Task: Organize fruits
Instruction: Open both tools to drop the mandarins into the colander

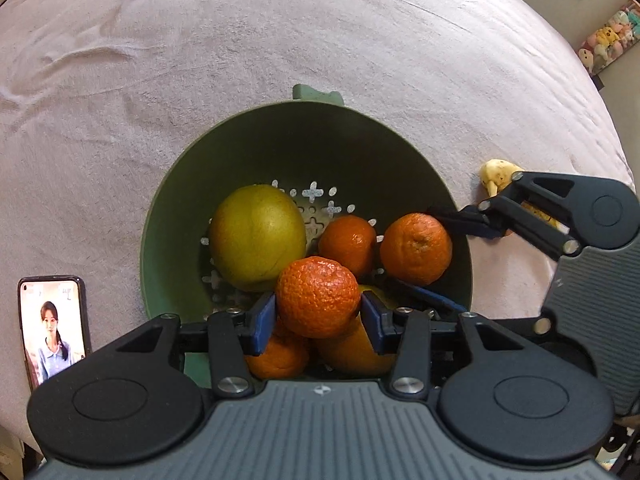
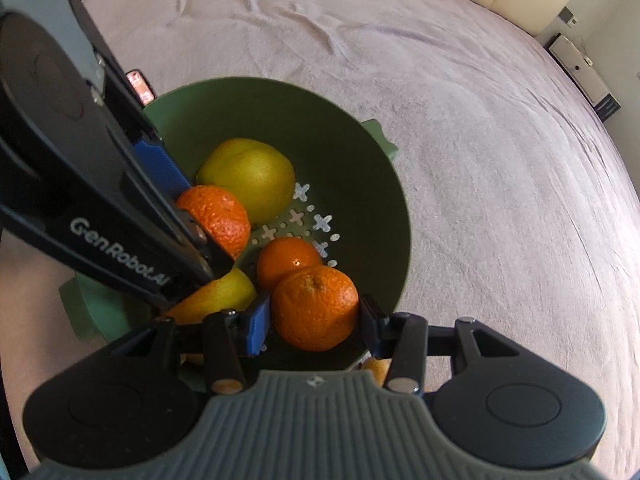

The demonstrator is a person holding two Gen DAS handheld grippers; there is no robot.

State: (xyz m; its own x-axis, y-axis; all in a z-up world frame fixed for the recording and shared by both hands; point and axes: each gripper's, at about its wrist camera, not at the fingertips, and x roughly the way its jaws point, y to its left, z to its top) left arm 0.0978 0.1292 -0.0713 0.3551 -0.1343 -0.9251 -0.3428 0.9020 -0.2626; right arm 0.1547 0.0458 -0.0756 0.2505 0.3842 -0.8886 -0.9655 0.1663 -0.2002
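Note:
A green colander bowl (image 1: 188, 168) (image 2: 360, 152) stands on a pink blanket. In it lie a large yellow-green fruit (image 1: 256, 236) (image 2: 248, 176), a loose mandarin (image 1: 346, 242) (image 2: 286, 258) and a yellow fruit (image 1: 352, 348) (image 2: 216, 296). My left gripper (image 1: 318, 312) (image 2: 200, 208) is shut on a mandarin (image 1: 318, 298) (image 2: 216, 216) just above the pile. My right gripper (image 2: 314, 316) (image 1: 420, 248) is shut on another mandarin (image 2: 316, 308) (image 1: 416, 248) inside the bowl's right side. Another mandarin (image 1: 276, 356) lies half hidden under the left fingers.
A spotted banana (image 1: 496, 176) lies on the blanket right of the bowl, partly behind the right gripper. A phone (image 1: 52, 332) (image 2: 138, 84) with a lit screen lies left of the bowl. Pink blanket (image 1: 280, 32) stretches beyond the bowl; plush toys (image 1: 608, 36) sit far right.

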